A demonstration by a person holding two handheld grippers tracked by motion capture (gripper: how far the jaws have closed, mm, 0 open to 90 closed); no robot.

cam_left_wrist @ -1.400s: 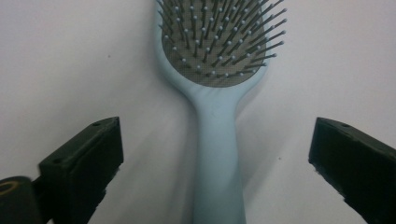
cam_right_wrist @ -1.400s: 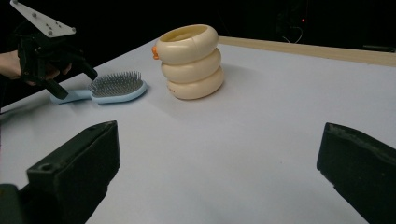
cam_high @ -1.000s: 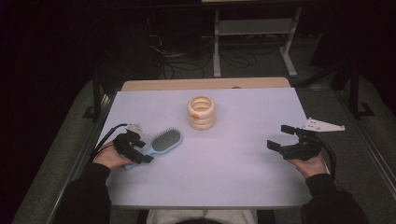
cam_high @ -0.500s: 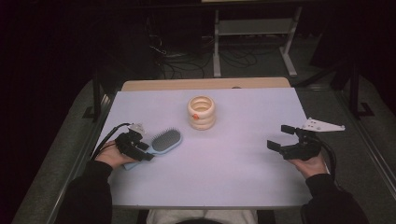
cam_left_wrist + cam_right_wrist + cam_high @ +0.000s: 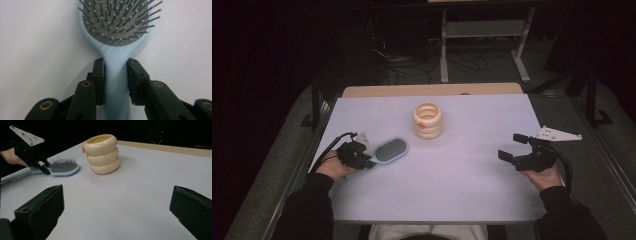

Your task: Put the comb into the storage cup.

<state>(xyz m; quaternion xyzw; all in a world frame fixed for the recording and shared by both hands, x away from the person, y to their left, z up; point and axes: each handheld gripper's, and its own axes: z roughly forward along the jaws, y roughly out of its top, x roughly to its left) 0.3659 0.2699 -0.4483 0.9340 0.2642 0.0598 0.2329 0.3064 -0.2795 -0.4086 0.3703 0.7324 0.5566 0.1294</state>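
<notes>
Since a second ago nothing has shifted on the bench; only the left tongs (image 5: 368,161) changed, their jaws have just been closing in on the hairbrush (image 5: 388,150) handle. Both hands are parked where they were.

Left tongs, left gripper view: both pads (image 5: 99,75) are flat against the sides of the pale blue handle, right where it narrows below the head. Clamped on the handle. Brush lies flat on the bench (image 5: 452,185), bristles up, head pointing away from the hand. Dark pad with grey pins, light tips.

High view: brush sits at the left side of the bench, head angled toward the middle, handle end under the left tongs. The left hand (image 5: 332,167) rests at the bench's left edge, cable looping out behind it.

Right tongs (image 5: 515,147): jaws wide apart, nothing between them, hovering low over the right side of the bench. The right gripper view shows bare bench surface between the two black jaws. Right hand (image 5: 543,175) near the right edge, grey plate sticking out past it.

Cream ring-stack holder (image 5: 428,120) stands upright at mid-bench, toward the far side, small orange bit on its side. Well apart from both tongs, near the brush head but not touching.
</notes>
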